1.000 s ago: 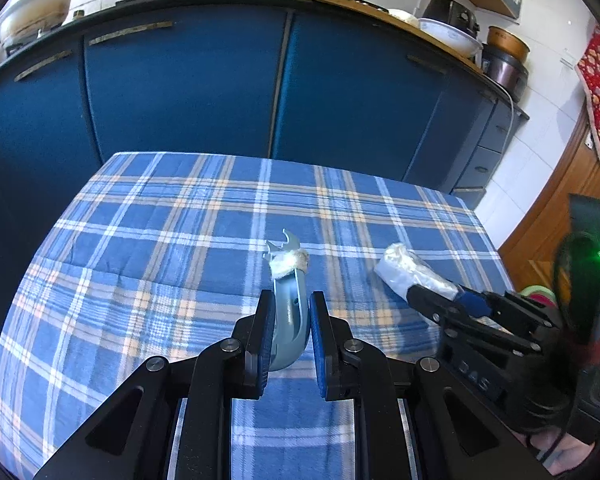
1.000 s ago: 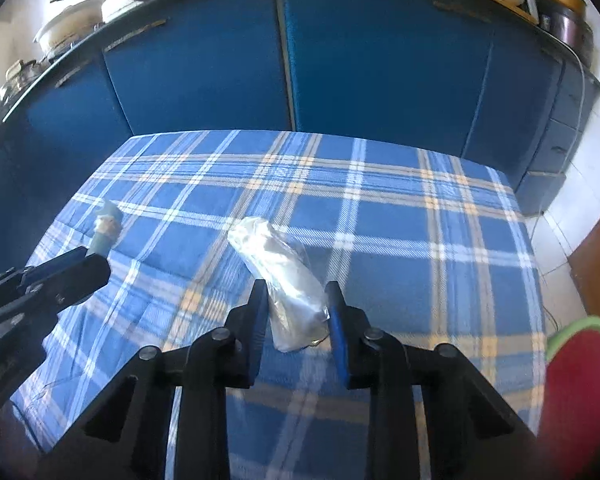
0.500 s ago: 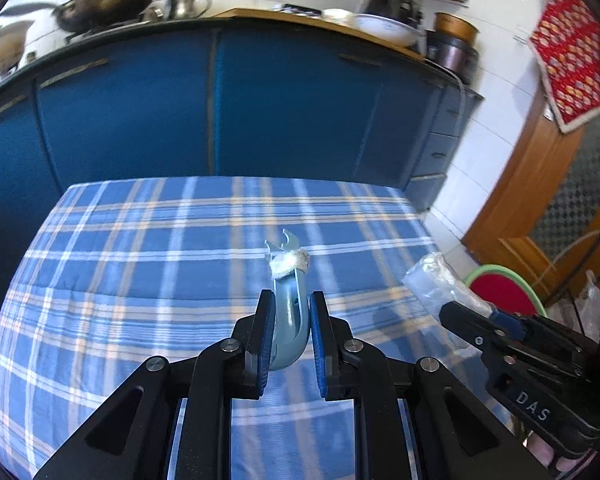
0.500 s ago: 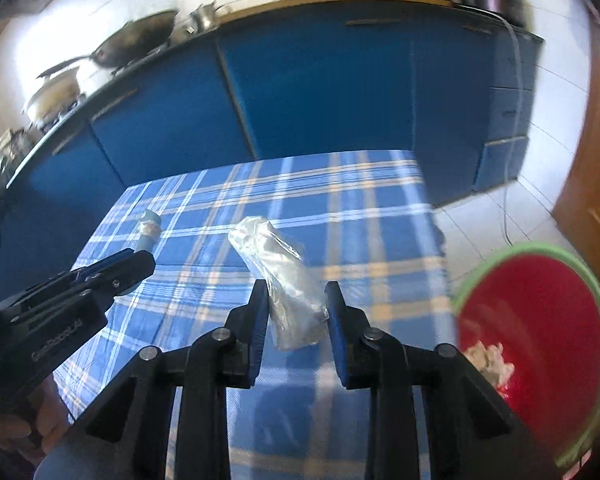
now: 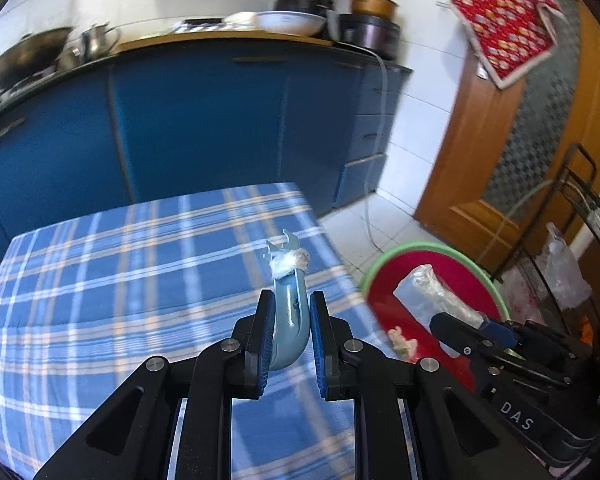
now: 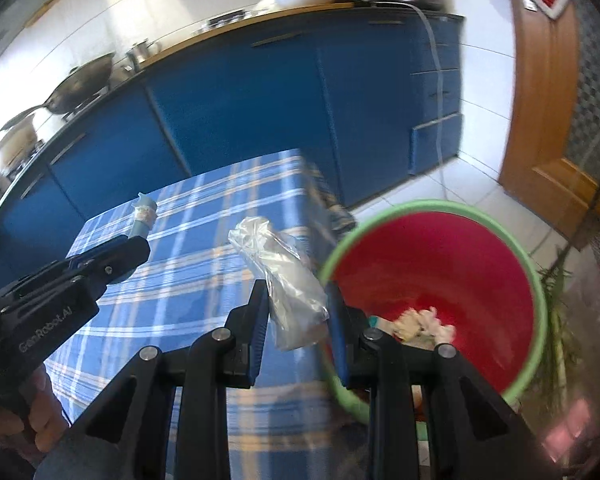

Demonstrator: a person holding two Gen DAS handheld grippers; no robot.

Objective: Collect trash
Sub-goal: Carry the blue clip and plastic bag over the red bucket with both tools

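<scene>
Left gripper (image 5: 288,344) has its jaws clamped on a curved blue plastic piece (image 5: 289,320) with a white wad stuck near its tip, held up over the plaid tablecloth (image 5: 120,280); right gripper (image 6: 296,320) is pinching a crumpled clear plastic bag (image 6: 288,280) – held right at the near rim of the red bin (image 6: 440,264) with the green lip, which sits on the floor beside the table; some pale scraps (image 6: 420,324) already lie inside it; further back – blue cabinets (image 5: 200,120), then a wok (image 5: 24,60) on the counter.
</scene>
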